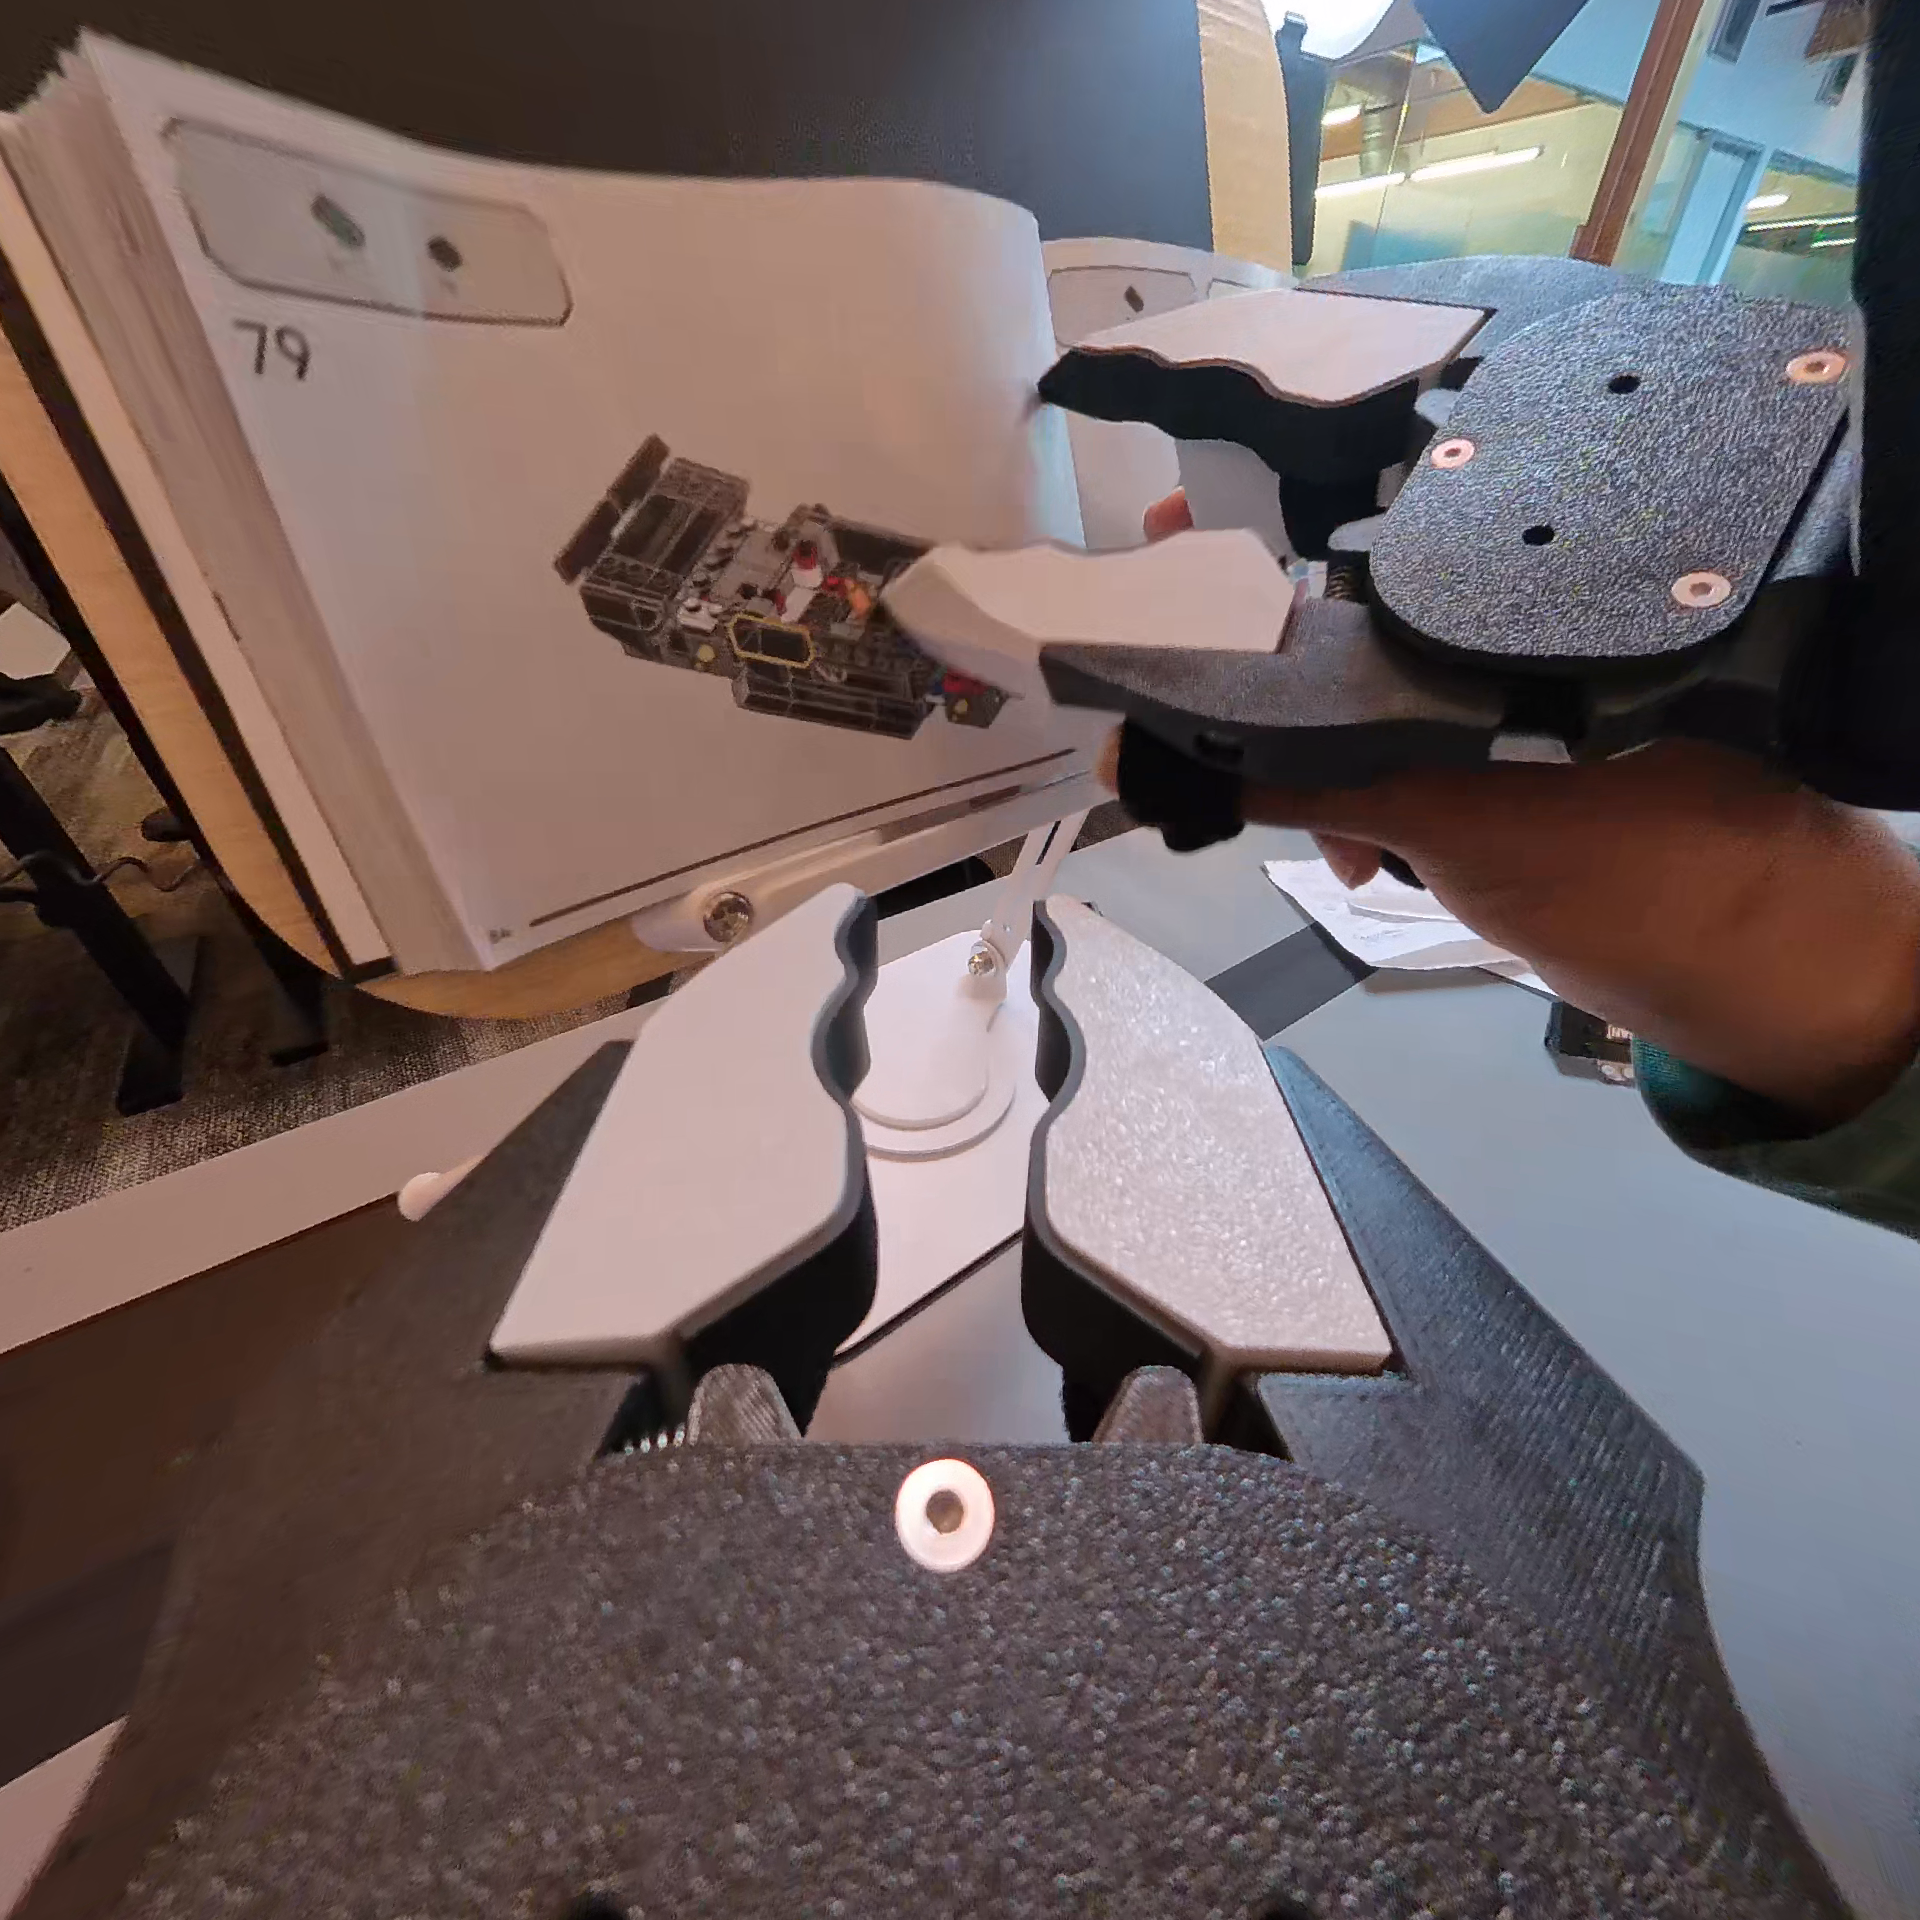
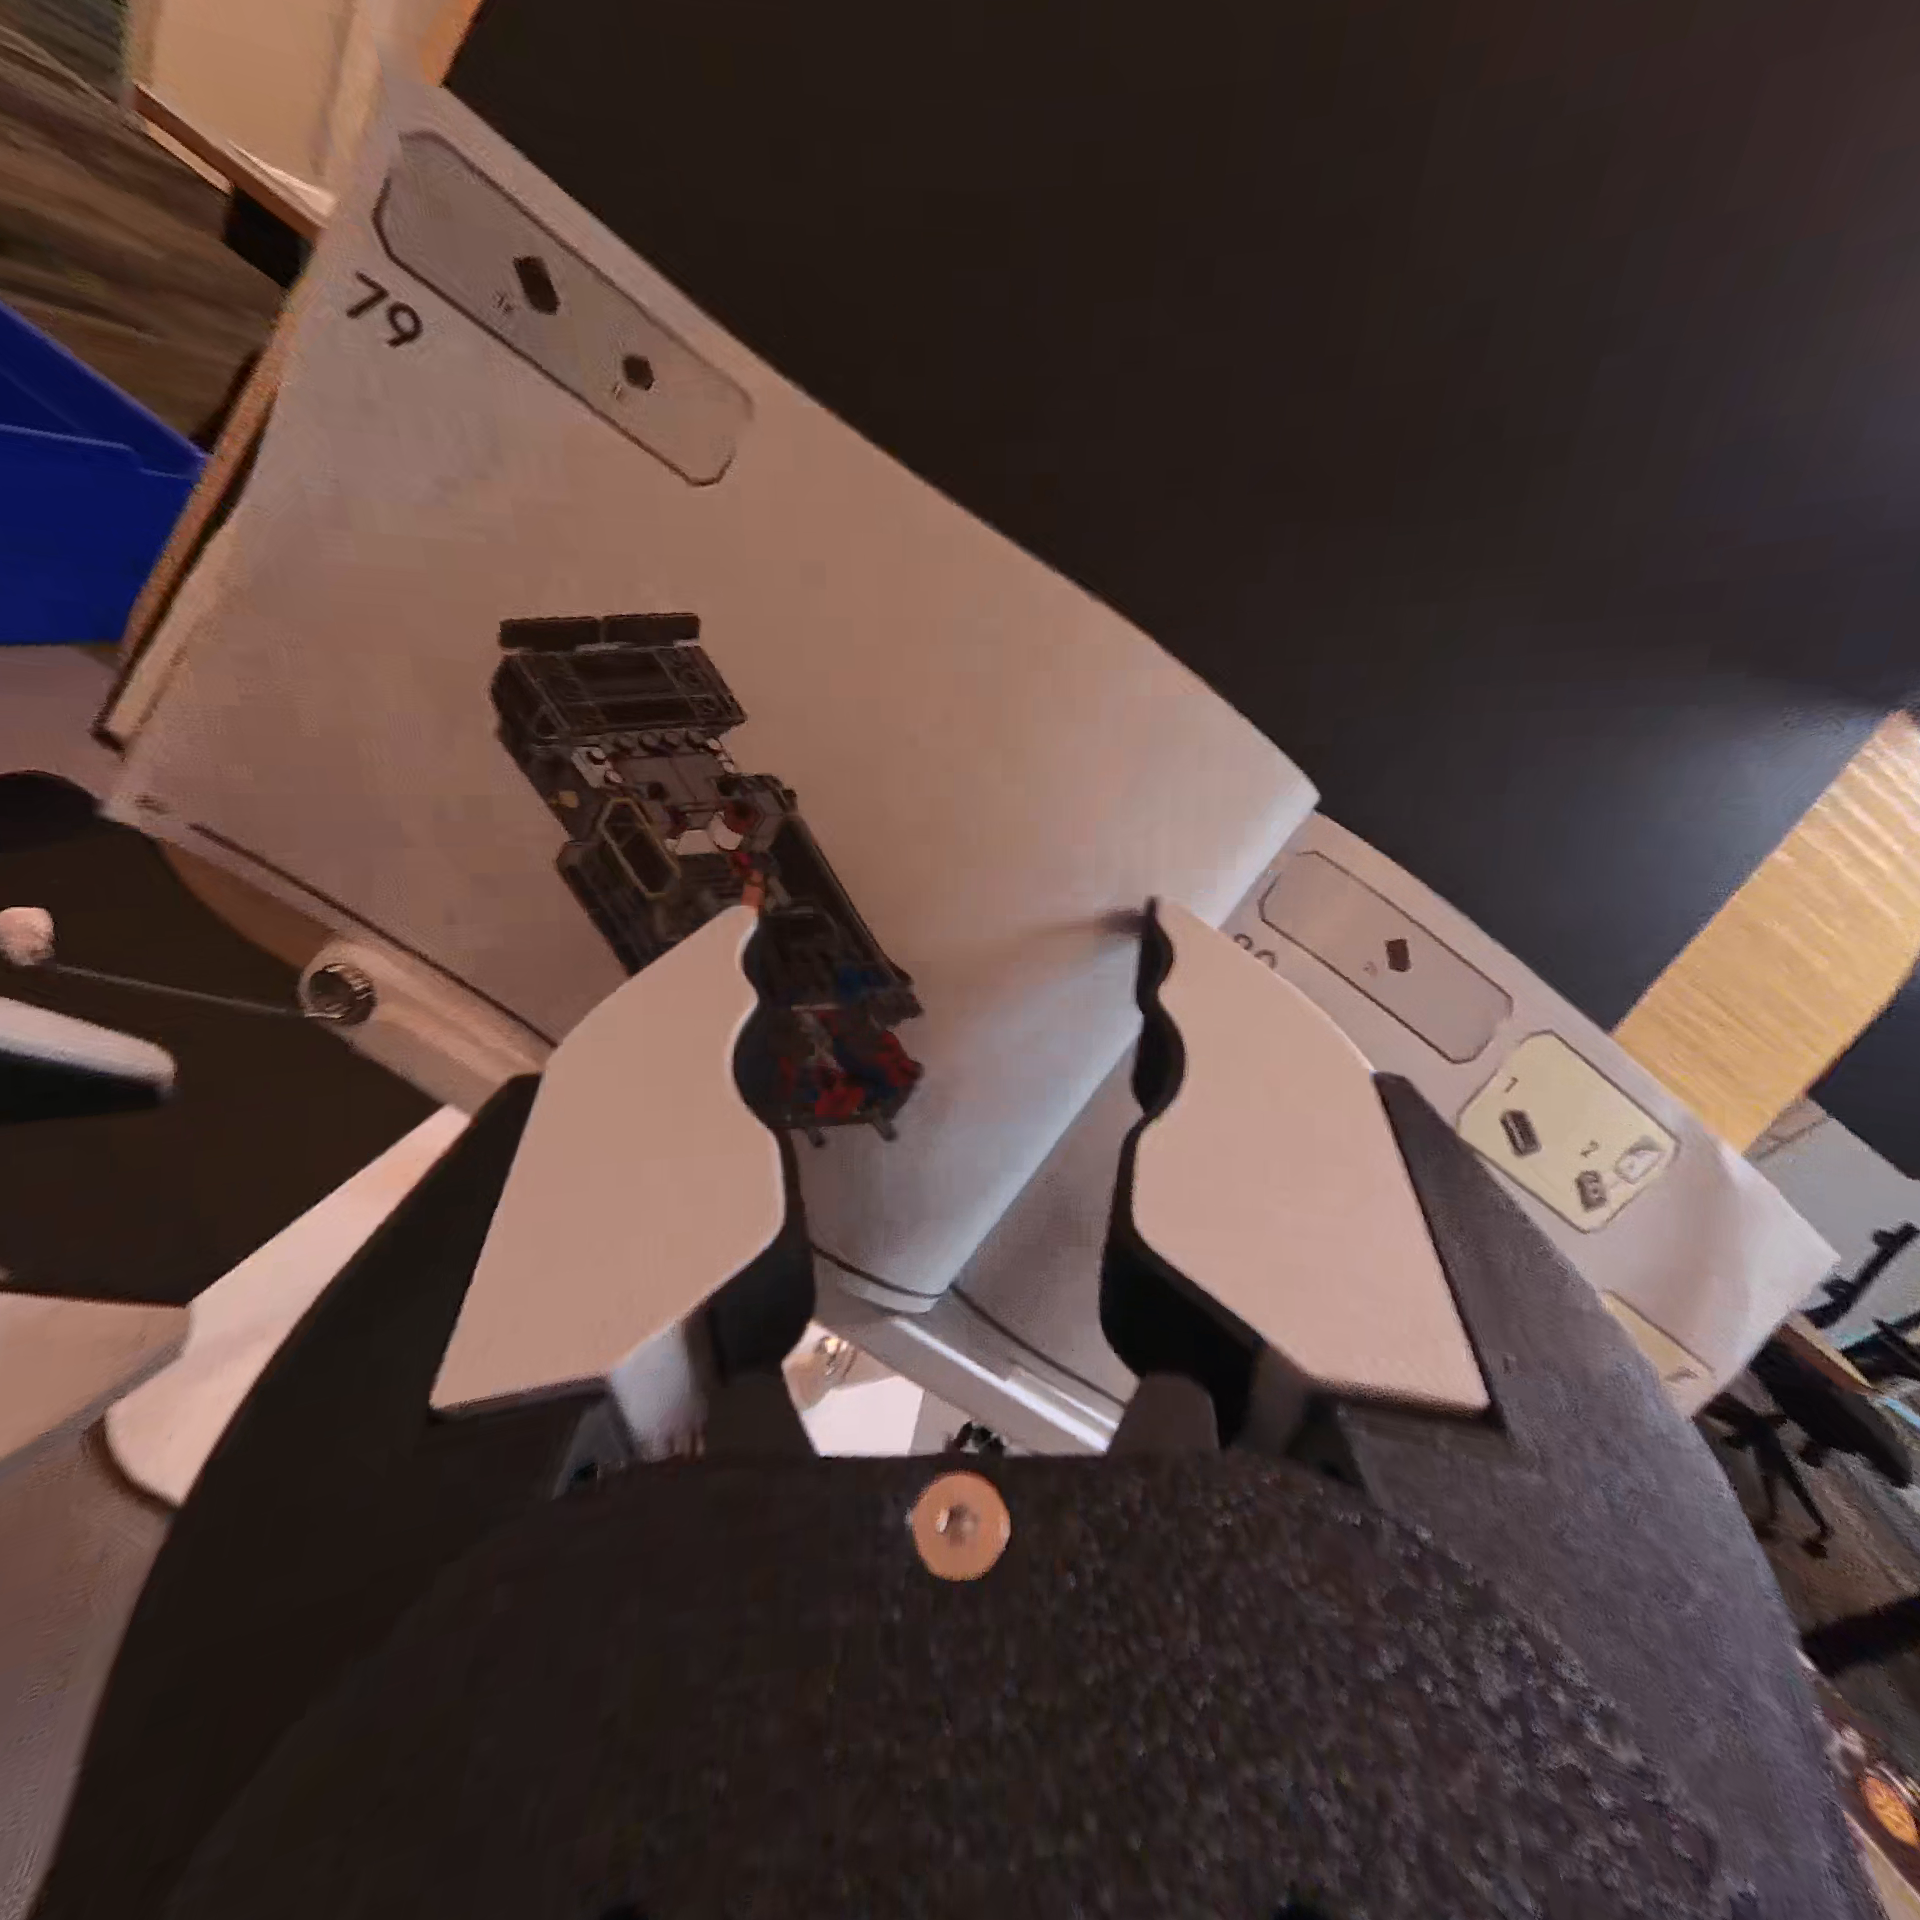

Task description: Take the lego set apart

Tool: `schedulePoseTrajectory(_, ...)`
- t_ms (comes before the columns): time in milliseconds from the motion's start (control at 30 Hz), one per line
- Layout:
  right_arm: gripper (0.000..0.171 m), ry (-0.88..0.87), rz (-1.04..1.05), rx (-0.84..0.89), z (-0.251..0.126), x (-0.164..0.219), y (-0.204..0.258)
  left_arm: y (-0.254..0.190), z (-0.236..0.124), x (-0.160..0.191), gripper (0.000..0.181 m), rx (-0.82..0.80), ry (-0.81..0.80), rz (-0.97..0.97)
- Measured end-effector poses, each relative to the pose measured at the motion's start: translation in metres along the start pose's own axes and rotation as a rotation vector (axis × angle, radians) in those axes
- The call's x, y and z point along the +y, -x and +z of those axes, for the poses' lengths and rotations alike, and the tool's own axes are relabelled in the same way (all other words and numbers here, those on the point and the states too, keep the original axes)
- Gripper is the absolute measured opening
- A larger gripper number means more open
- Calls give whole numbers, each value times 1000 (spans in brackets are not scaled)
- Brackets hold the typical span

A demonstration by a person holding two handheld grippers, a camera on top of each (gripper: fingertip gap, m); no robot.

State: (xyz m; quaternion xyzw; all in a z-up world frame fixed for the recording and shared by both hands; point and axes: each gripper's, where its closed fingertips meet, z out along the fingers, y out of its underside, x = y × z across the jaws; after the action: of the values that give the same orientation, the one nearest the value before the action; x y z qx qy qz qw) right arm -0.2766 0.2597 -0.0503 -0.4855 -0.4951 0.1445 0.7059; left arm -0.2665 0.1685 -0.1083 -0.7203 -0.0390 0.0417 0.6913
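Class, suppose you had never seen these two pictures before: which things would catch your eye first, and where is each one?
First, the open instruction booklet propped on a white stand, its curling page showing a drawing of a dark brick model. Next, the right gripper, held in a person's hand, reaches in from the right with its fingers open about that page's edge. The left gripper waits below, open and empty.

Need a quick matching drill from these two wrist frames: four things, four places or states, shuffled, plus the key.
Things:
1. instruction booklet
2. right gripper
3. left gripper
4. blue bin

Places or states:
A. jaws open, nothing between them, above the white stand base
B. propped open on a wooden stand
C. at the left edge of the right wrist view
D. jaws open around the edge of a curled page

Pairs: 1-B, 2-D, 3-A, 4-C
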Motion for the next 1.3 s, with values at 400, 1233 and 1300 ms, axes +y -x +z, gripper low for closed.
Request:
schedulePoseTrajectory(400, 57, -32, 30, -67, -14, -1, -10, 6, 1, 2, 28, -27, 1, -19)
schedulePoseTrajectory(1233, 26, -170, 205, -470, -21, -4, -10, 15, 9, -33, 36, -48, -38, -47)
schedulePoseTrajectory(1300, 25, -181, 225, -509, -24, -3, -11, 18, 19, -45, 41, -43, -36, -49)
